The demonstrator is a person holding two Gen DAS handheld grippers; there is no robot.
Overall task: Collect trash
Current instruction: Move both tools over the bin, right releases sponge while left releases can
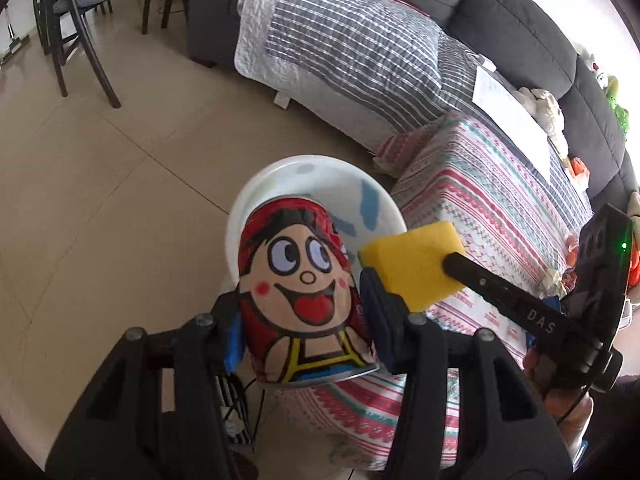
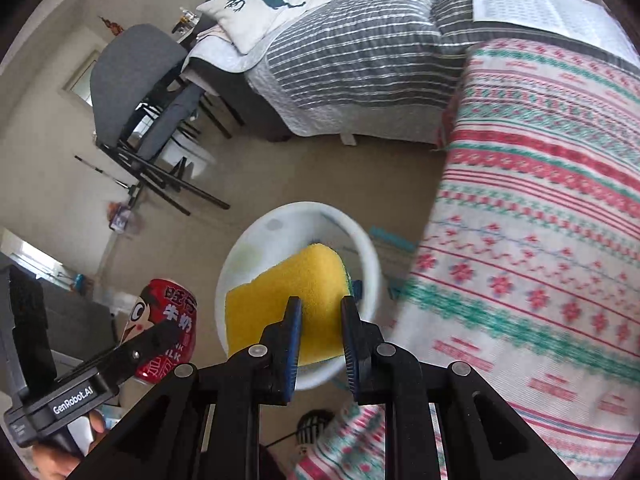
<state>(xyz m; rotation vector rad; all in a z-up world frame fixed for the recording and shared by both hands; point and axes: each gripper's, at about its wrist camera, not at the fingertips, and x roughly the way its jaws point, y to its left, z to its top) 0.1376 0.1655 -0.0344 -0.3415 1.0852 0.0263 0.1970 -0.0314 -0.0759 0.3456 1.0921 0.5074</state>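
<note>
My left gripper [image 1: 302, 320] is shut on a red milk can [image 1: 300, 300] printed with a cartoon face, held upright above the floor. The same can [image 2: 168, 328] shows at lower left in the right wrist view. My right gripper [image 2: 320, 320] is shut on a yellow sponge [image 2: 280, 296] with a green edge, and that sponge [image 1: 408, 264] sits just right of the can in the left wrist view. A white bin [image 2: 240, 280] stands open on the floor below both loads; its rim [image 1: 256, 188] shows behind the can.
A couch with a red-and-green patterned cover [image 2: 540, 220] fills the right side, close to the bin. A grey striped quilt [image 1: 352, 52] lies farther along it. Dark chairs [image 2: 132, 92] stand at the left over tan tile floor [image 1: 100, 180]. Cables trail below the bin.
</note>
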